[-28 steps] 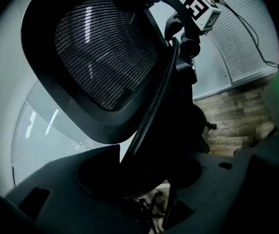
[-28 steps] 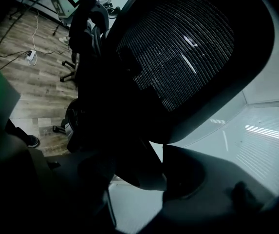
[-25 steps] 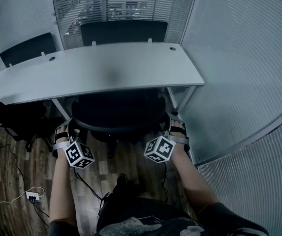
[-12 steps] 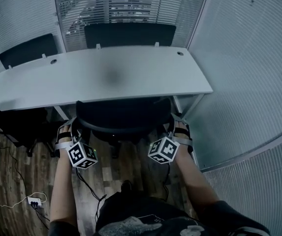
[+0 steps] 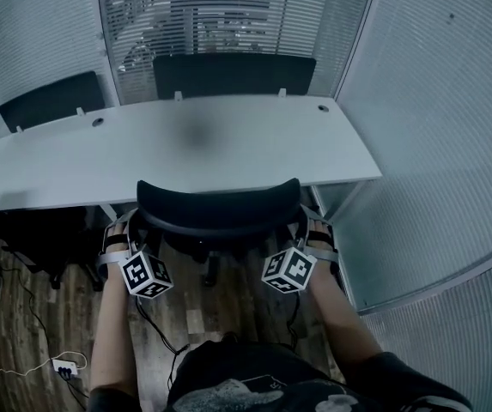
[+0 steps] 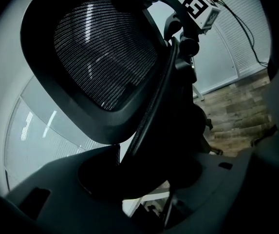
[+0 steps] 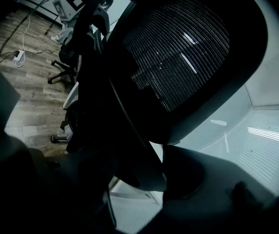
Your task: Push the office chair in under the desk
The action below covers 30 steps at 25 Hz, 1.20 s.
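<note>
The black mesh-backed office chair (image 5: 220, 209) stands at the near edge of the white desk (image 5: 185, 144), its seat hidden beneath the top. My left gripper (image 5: 128, 226) holds the backrest's left rim and my right gripper (image 5: 308, 227) the right rim. In the left gripper view the chair's dark frame (image 6: 151, 96) runs down between the jaws of the left gripper (image 6: 139, 165), filling the gap. The right gripper view shows the same frame (image 7: 124, 111) clamped in the right gripper (image 7: 139, 174), with the mesh back (image 7: 178, 48) above.
Two more black chairs (image 5: 233, 71) (image 5: 48, 101) stand behind the desk. A dark chair (image 5: 31, 230) sits at the left. Glass walls with blinds (image 5: 434, 144) close in the right and back. A power strip with cables (image 5: 63, 367) lies on the wooden floor.
The chair has rolled forward with both grippers on it, so its seat is now hidden under the desk. The desk's near edge now sits right over the backrest.
</note>
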Available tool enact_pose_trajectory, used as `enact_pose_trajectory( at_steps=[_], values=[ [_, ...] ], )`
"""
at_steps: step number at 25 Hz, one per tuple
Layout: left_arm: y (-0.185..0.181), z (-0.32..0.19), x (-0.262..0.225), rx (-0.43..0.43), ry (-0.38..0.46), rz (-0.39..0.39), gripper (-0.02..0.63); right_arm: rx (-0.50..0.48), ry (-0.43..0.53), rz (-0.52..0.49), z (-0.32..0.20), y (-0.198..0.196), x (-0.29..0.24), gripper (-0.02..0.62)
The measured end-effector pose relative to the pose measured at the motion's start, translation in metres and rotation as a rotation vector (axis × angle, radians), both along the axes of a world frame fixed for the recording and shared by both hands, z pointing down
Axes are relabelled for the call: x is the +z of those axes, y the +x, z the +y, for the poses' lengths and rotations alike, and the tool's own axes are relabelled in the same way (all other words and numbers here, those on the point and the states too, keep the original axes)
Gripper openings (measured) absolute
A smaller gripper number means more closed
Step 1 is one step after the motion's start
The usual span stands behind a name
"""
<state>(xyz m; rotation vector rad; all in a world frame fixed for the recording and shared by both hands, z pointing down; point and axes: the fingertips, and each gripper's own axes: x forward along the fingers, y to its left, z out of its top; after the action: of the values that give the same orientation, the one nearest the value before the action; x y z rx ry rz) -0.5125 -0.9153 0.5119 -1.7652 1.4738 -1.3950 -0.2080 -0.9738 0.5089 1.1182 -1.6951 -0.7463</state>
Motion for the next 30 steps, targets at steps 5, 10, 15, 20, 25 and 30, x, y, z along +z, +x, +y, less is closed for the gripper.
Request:
enact_pose_trajectory(
  at_steps=[5, 10, 15, 20, 25, 30],
  values=[
    [-0.009, -0.02, 0.001, 0.001, 0.008, -0.005, 0.253, 0.0, -0.002, -0.003, -0.021, -0.009, 0.002, 0.287],
    [-0.017, -0.032, 0.002, -0.004, 0.003, -0.006, 0.253, -0.001, -0.003, -0.006, -0.034, -0.017, 0.003, 0.287],
    [-0.024, -0.045, 0.002, -0.014, 0.008, -0.01, 0.253, -0.003, 0.004, -0.008, -0.046, -0.023, 0.003, 0.287],
    [-0.028, -0.053, 0.004, -0.017, 0.009, -0.011, 0.252, -0.006, 0.003, -0.01, -0.056, -0.028, 0.004, 0.287],
    [-0.029, -0.059, 0.004, -0.016, 0.022, -0.01, 0.253, -0.01, 0.002, -0.009, -0.064, -0.03, 0.005, 0.287],
    [-0.029, -0.06, 0.002, -0.007, 0.023, -0.011, 0.253, -0.016, 0.006, -0.005, -0.066, -0.029, 0.004, 0.287]
  ],
)
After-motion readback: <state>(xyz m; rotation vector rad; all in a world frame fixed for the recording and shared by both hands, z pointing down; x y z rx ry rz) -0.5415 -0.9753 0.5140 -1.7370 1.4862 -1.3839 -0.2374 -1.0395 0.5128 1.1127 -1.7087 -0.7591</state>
